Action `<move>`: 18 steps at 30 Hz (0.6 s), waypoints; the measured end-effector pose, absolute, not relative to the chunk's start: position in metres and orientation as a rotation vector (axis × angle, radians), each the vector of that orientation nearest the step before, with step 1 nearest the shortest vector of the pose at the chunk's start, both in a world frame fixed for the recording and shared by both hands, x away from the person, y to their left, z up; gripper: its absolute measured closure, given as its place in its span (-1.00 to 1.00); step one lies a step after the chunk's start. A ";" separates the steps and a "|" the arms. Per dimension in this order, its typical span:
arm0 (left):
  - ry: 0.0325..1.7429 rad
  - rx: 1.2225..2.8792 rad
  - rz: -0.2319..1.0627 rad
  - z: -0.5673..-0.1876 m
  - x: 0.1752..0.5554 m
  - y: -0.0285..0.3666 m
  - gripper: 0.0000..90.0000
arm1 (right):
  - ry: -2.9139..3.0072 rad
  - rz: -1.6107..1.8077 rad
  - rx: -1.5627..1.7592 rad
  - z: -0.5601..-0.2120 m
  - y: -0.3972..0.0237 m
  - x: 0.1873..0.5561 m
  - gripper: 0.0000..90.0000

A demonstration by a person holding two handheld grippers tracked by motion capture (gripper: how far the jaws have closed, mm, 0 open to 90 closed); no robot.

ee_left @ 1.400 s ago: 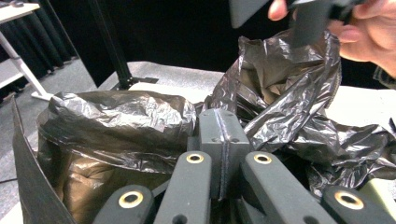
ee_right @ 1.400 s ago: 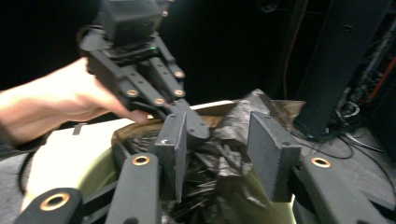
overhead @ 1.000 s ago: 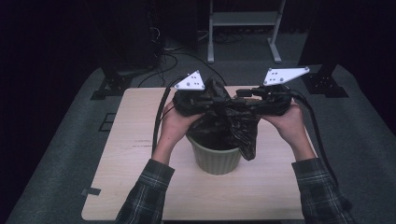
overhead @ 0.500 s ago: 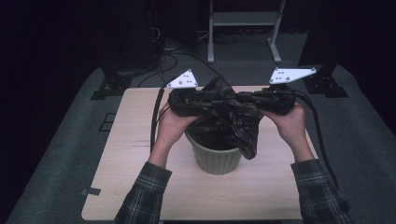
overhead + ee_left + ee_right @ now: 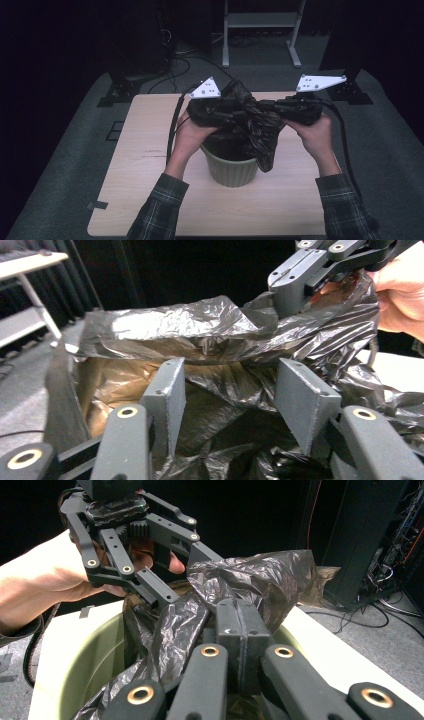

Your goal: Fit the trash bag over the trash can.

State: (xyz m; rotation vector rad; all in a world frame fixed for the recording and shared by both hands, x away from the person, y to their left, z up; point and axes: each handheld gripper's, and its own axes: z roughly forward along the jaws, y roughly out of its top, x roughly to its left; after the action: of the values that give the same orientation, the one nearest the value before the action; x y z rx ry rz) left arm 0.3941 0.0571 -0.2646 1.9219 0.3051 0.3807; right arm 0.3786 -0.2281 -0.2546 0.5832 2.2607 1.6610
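Between the two grippers, a black bag [image 5: 252, 125] hangs over a green bin [image 5: 231, 170]. Right gripper [image 5: 239, 625] is clenched on its film; left gripper [image 5: 230, 390], jaws just opening, stands released.

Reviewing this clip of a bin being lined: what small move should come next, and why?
Probably the left gripper, whose jaws have just been opening and stand apart around loose film, should close on the bag's edge. The right gripper is shut on the black bag, which hangs bunched over the green bin with one side draped outside the rim. A second grip would let the mouth be spread.
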 end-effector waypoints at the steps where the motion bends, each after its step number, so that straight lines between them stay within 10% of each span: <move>1: 0.302 1.921 0.392 -0.264 0.393 0.057 0.00 | 2.260 1.667 0.583 -0.254 -0.229 0.378 1.00; 13: 0.283 1.928 0.434 -0.261 0.398 0.050 0.08 | 2.256 1.703 0.578 -0.252 -0.231 0.376 1.00; 18: 0.249 1.921 0.431 -0.260 0.400 0.044 0.68 | 2.257 1.712 0.565 -0.252 -0.231 0.375 1.00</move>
State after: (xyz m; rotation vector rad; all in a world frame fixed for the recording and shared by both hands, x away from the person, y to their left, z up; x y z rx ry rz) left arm 0.4000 0.0444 -0.2602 1.9210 0.2493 0.4314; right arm 0.3750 -0.2314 -0.2518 0.5655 2.2565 1.7123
